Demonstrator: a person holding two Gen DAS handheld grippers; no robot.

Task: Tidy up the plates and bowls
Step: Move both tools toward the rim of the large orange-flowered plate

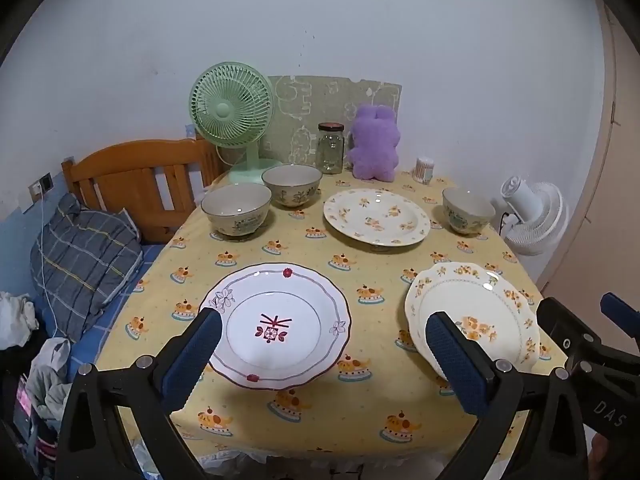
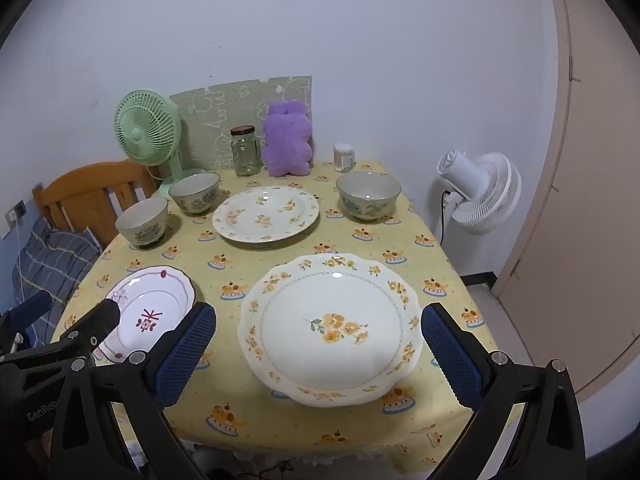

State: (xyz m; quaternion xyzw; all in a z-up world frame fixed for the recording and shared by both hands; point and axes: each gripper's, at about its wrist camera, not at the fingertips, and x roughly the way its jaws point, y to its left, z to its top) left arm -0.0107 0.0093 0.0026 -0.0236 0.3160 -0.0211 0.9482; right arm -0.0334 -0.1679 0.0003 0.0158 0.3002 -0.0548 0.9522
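Note:
Three plates and three bowls lie on the yellow tablecloth [image 1: 304,412]. A white plate with red flower marks [image 1: 276,324] sits near left, framed by my open left gripper [image 1: 324,320], which holds nothing. A scalloped plate with orange flowers [image 2: 330,328] sits near right, under my open, empty right gripper [image 2: 318,316]. A round orange-flowered plate [image 1: 376,218] lies further back in the middle. Two bowls [image 1: 236,208] [image 1: 292,184] stand at back left, and a third bowl [image 2: 368,194] at back right.
Along the wall stand a green fan [image 1: 232,116], a glass jar [image 1: 331,148], a purple plush toy [image 1: 374,142] and a cotton-swab tub [image 2: 344,157]. A white fan [image 2: 480,192] stands off the table's right side. A wooden bed frame [image 1: 136,176] and pillow [image 1: 84,256] lie left.

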